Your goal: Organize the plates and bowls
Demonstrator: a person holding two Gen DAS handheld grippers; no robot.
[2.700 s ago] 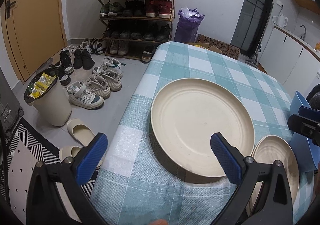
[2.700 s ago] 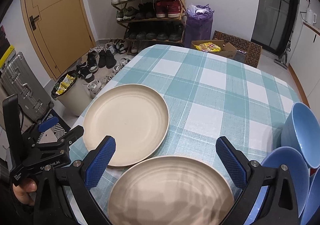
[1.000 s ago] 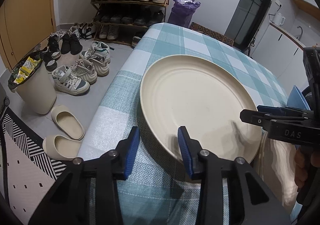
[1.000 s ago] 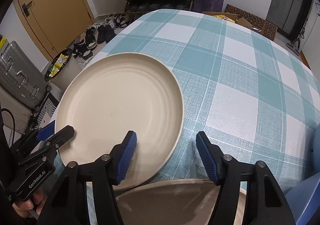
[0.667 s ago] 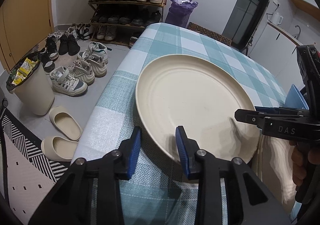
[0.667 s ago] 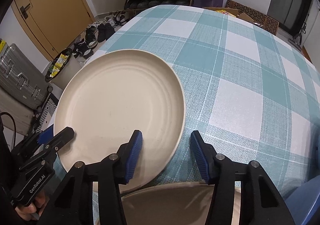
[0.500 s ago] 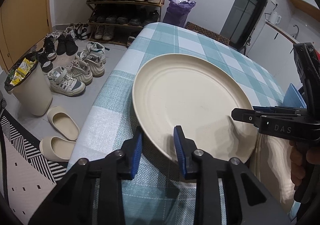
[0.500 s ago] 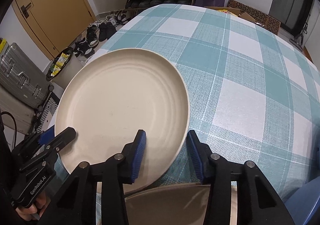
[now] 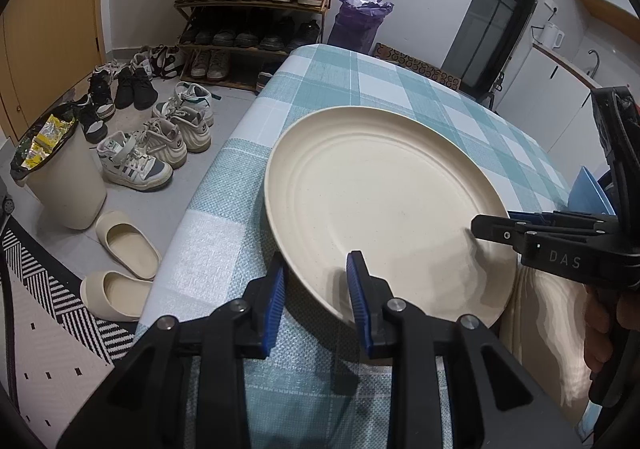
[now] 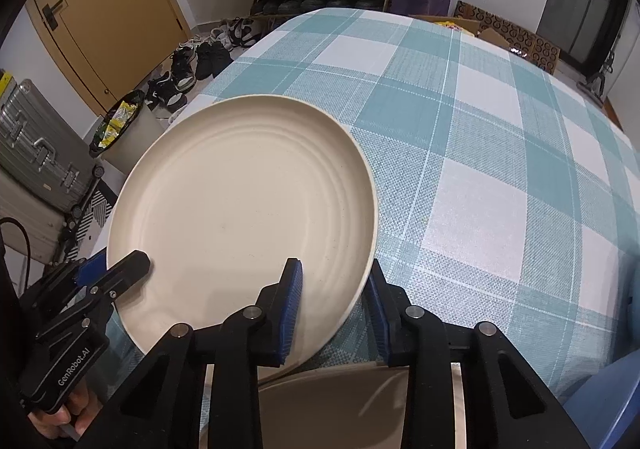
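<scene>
A large cream plate [image 9: 380, 201] [image 10: 240, 201] lies near the left edge of the checked table [image 10: 480, 129]. My left gripper [image 9: 316, 289] is shut on its near-left rim, one pad on top and one under the edge. My right gripper [image 10: 334, 305] straddles the near-right rim and its jaws are closing, with both pads against the rim. Each gripper shows in the other's view, the right gripper [image 9: 492, 225] and the left gripper [image 10: 116, 269]. A second cream plate [image 10: 340, 409] [image 9: 548, 313] sits just below, partly hidden by the right gripper's body.
Blue bowls [image 9: 588, 197] [image 10: 612, 401] stand at the table's right edge. Beside the table on the floor are a bin [image 9: 60, 177], slippers [image 9: 124, 245] and several shoes [image 9: 160, 153]. A shoe rack [image 9: 256, 1] and a purple bag [image 9: 360, 21] stand behind. A suitcase [image 10: 36, 153] stands at the left.
Both grippers came down from wide open over the table onto the large plate's rim and closed on it. The plate's near edge has shifted slightly between the pads.
</scene>
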